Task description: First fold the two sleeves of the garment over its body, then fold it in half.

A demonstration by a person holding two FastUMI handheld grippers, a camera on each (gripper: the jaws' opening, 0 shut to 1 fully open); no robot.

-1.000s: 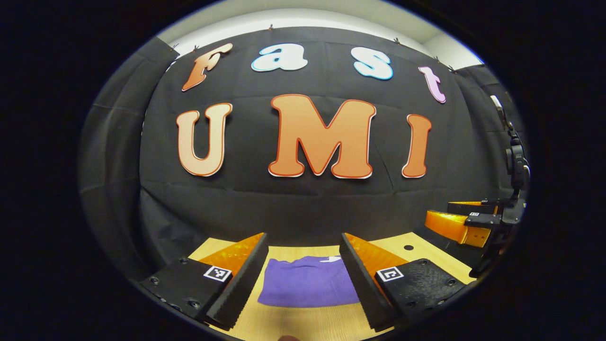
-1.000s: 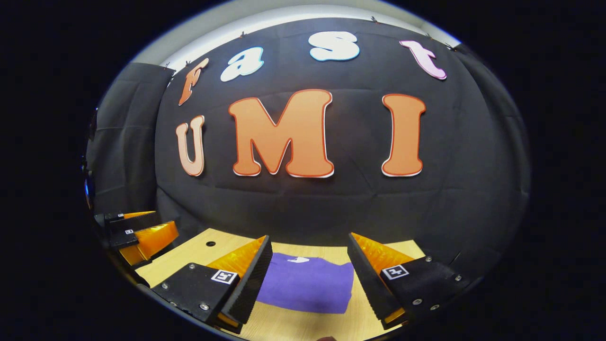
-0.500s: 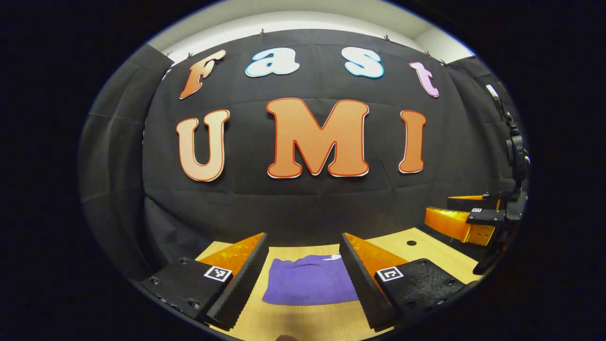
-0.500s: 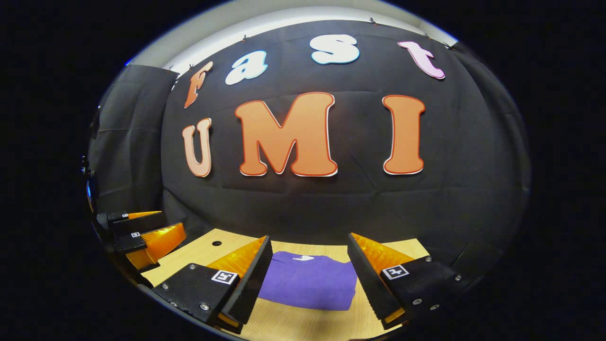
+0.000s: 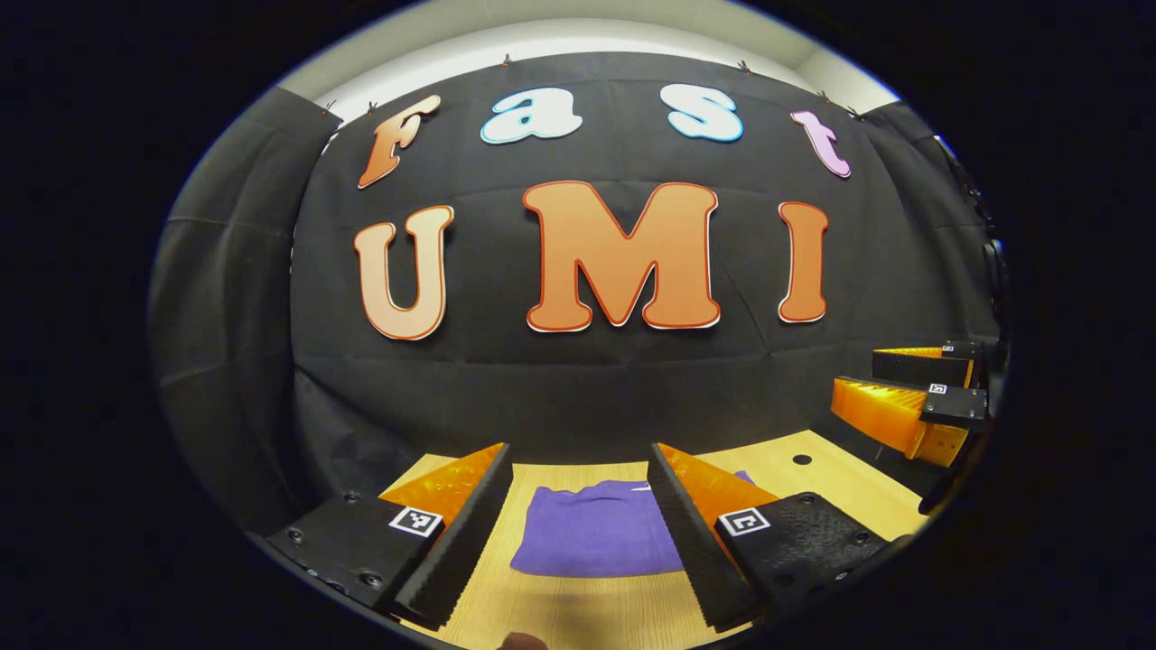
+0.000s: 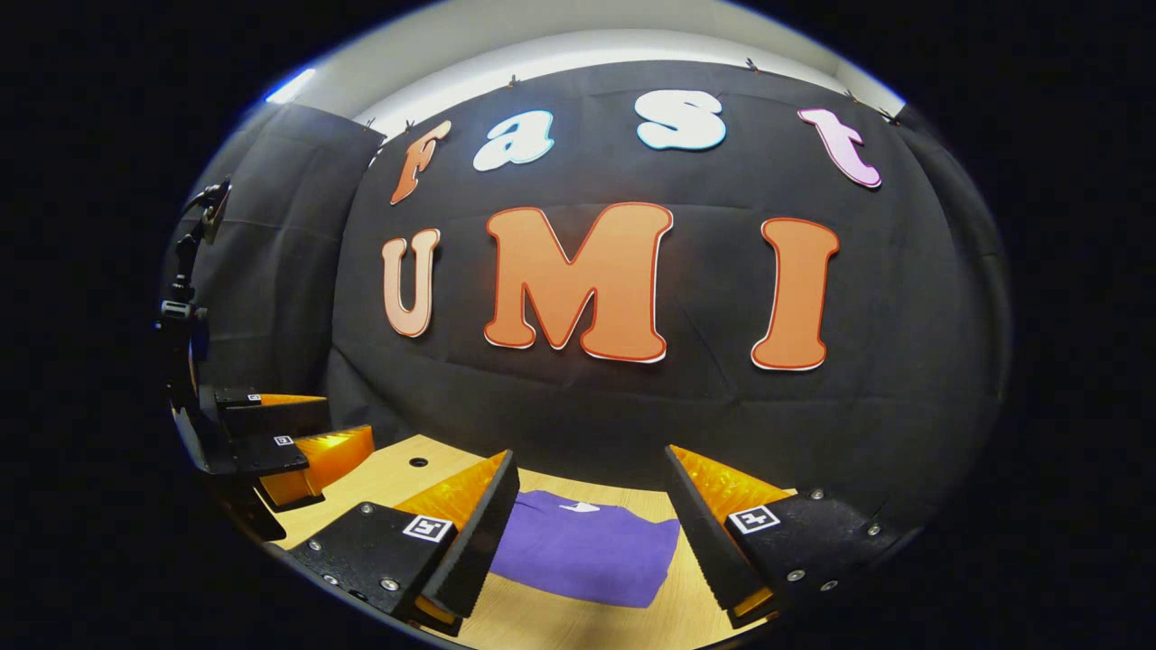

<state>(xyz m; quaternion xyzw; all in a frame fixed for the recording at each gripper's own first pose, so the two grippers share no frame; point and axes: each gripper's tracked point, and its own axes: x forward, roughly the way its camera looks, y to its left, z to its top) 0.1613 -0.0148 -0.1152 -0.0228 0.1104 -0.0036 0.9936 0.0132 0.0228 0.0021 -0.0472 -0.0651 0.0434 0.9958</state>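
Apparently the folding is done: the purple garment lies on the light wooden table as a compact, flat rectangle, with no loose sleeve visible and a small white mark near its far edge. In the left gripper view, the left gripper hangs above the table with its fingers spread wide apart and nothing between them; the cloth lies beyond and below the gap, untouched. The right gripper stands likewise in the right gripper view, fingers parted and empty, the garment lying on the table ahead of it. Each gripper also appears at the edge of the other's view, well apart from the cloth. Judging by this, the fold-in-half step looks complete, so the next move calls only for drawing both tools clear without brushing the stack, or for a light press if an edge has lifted.
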